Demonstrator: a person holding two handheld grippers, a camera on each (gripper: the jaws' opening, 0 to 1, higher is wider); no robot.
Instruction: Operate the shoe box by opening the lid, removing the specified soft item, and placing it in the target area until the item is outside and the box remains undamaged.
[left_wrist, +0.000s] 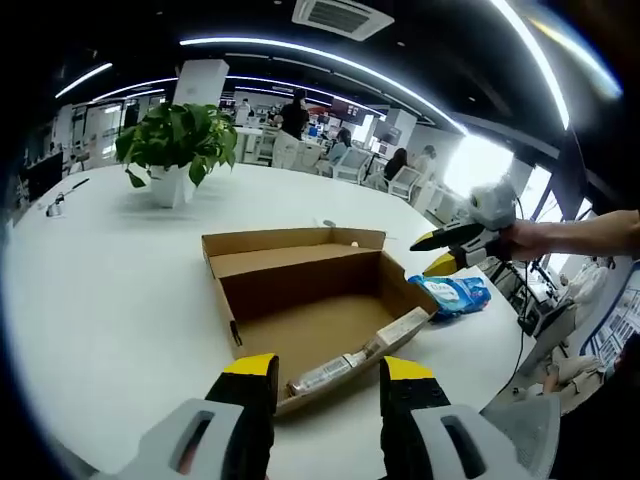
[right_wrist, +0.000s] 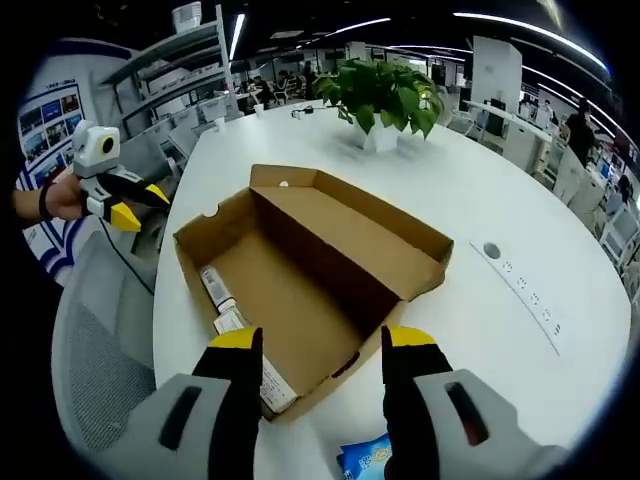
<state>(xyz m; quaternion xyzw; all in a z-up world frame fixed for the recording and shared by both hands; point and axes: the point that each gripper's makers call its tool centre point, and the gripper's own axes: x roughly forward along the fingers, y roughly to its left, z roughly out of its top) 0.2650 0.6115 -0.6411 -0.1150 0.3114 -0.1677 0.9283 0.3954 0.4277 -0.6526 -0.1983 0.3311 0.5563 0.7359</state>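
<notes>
A brown cardboard shoe box (left_wrist: 300, 335) stands open on the white table, its lid (left_wrist: 290, 258) folded back. In the right gripper view the box (right_wrist: 300, 300) lies just beyond my right gripper (right_wrist: 320, 340), which is open and holds nothing. My left gripper (left_wrist: 328, 370) is open over the box's near wall. A soft blue packet (left_wrist: 452, 295) lies on the table outside the box; its corner (right_wrist: 365, 458) peeks out between my right jaws. White labelled packs (left_wrist: 330, 372) remain inside the box. A hand holds the right gripper (left_wrist: 428, 254) above the packet. The left gripper (right_wrist: 148, 205) hovers past the table edge.
A potted plant (left_wrist: 178, 145) (right_wrist: 380, 95) stands on the table beyond the box. A socket strip (right_wrist: 520, 285) is set into the tabletop. A grey chair (right_wrist: 90, 370) sits at the table edge. Desks and seated people fill the far office.
</notes>
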